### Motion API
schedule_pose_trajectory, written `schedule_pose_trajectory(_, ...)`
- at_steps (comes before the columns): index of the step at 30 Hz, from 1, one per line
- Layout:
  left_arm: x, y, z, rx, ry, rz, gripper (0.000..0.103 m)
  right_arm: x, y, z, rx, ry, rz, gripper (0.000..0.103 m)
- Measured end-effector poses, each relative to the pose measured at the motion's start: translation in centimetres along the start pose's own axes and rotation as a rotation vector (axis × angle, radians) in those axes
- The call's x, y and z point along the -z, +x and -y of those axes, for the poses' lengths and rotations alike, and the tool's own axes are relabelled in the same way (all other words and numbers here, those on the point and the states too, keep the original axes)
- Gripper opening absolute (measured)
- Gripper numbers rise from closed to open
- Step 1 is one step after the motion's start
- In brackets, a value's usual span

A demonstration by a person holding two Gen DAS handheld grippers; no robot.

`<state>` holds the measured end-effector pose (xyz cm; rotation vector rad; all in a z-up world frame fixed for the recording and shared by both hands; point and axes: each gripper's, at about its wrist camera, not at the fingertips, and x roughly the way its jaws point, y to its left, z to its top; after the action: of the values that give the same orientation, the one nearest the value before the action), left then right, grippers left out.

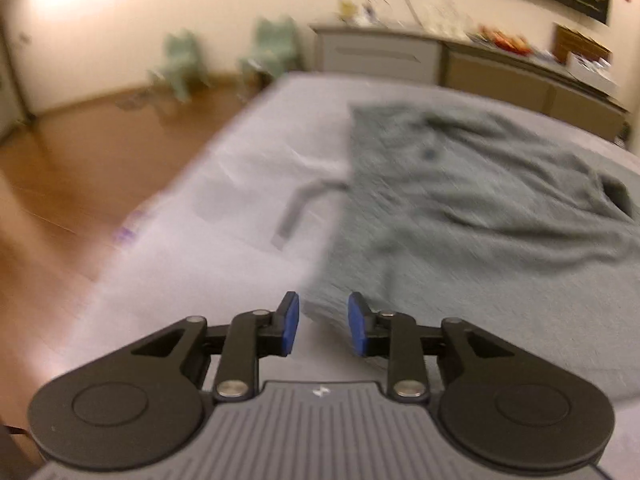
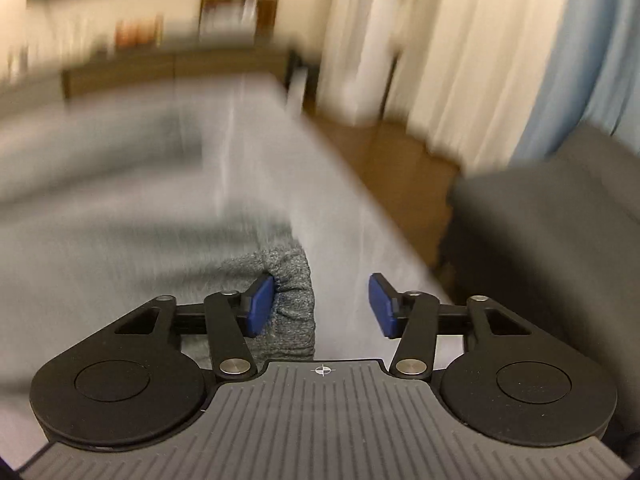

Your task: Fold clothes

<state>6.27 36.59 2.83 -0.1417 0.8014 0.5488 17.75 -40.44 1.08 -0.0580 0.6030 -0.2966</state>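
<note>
Left gripper (image 1: 323, 325) parted, sweater (image 1: 460, 200) ahead

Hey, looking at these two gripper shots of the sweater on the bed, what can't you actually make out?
- Left wrist view: clutter on the cabinets is motion-blurred, unidentifiable.
- Left wrist view: the grey sweater runs off the right edge.
- Right wrist view: everything beyond the cuff is smeared; shelf items unreadable.
- Both grippers' grip depth over fabric: unclear.

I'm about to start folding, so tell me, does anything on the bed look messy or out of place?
The grey knit sweater lies rumpled on the bed, with creases across its body rather than smoothed flat. One sleeve cuff is bunched between the fingers of the open right gripper. Nothing looks spilled or damaged, though both views are blurred.
</note>
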Motion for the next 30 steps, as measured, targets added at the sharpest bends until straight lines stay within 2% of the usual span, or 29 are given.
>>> schedule_pose_trajectory(1,-0.5,-0.3,-0.2,-0.016,-0.030,0.023,0.028,-0.2,-0.9,-0.6,-0.023,-0.010,0.040,0.054)
schedule_pose_trajectory(3,-1.2,-0.5,0.6,0.007,-0.063,0.055,0.028,0.1,-1.0,-2.3,-0.113,-0.023,0.029,0.054)
schedule_pose_trajectory(5,-1.7,0.1,2.2,0.099,-0.037,0.059,0.028,0.7,-0.2,-3.9,-0.197,-0.059,-0.027,0.053)
schedule_pose_trajectory(7,-1.6,1.5,4.4,0.190,0.024,0.014,0.029,1.4,1.2,-3.6,-0.188,-0.066,-0.095,0.053)
schedule_pose_trajectory(9,-1.3,3.5,6.4,0.186,0.115,-0.048,0.029,2.1,2.7,-2.9,-0.172,-0.066,-0.166,0.051)
schedule_pose_trajectory(10,-1.0,4.4,7.1,0.163,0.156,-0.073,0.029,2.4,3.4,-1.6,-0.160,-0.026,-0.198,0.050)
schedule_pose_trajectory(12,-0.3,6.0,7.8,0.116,0.215,-0.114,0.029,2.9,3.5,2.8,-0.136,0.134,-0.190,0.049)
schedule_pose_trajectory(14,0.0,6.7,7.7,0.103,0.224,-0.125,0.030,3.7,2.8,6.9,-0.162,0.310,-0.165,0.051)
schedule_pose_trajectory(16,0.3,6.3,7.4,0.102,0.220,-0.127,0.029,5.1,2.5,8.9,-0.212,0.414,-0.183,0.051)
schedule_pose_trajectory(18,0.3,6.5,7.8,0.097,0.229,-0.129,0.029,5.6,3.0,8.9,-0.281,0.417,-0.204,0.051)
schedule_pose_trajectory(21,0.6,6.5,8.6,0.082,0.259,-0.119,0.028,5.3,4.7,7.3,-0.368,0.348,-0.243,0.051)
schedule_pose_trajectory(22,0.5,6.5,8.5,0.081,0.256,-0.119,0.028,4.9,5.3,6.3,-0.366,0.301,-0.251,0.048)
schedule_pose_trajectory(23,0.5,6.5,8.4,0.080,0.251,-0.120,0.029,4.5,5.9,5.3,-0.358,0.250,-0.254,0.022)
schedule_pose_trajectory(24,0.4,6.6,8.2,0.078,0.246,-0.121,0.030,3.8,6.0,4.7,-0.359,0.219,-0.242,0.018)
schedule_pose_trajectory(25,0.4,6.6,8.1,0.077,0.242,-0.122,0.030,2.8,5.3,4.6,-0.363,0.234,-0.183,0.017)
schedule_pose_trajectory(26,0.4,6.6,7.7,0.076,0.233,-0.123,0.030,1.7,3.8,5.4,-0.371,0.287,-0.073,0.015)
schedule_pose_trajectory(28,0.4,6.7,6.8,0.074,0.210,-0.128,0.033,0.3,-0.2,8.3,-0.493,0.444,0.188,0.011)
schedule_pose_trajectory(29,0.5,6.7,6.3,0.071,0.195,-0.133,0.033,0.2,-1.0,9.3,-0.514,0.481,0.231,0.006)
schedule_pose_trajectory(30,0.5,6.7,5.7,0.068,0.180,-0.139,0.032,0.2,-1.4,10.1,-0.521,0.506,0.246,0.006)
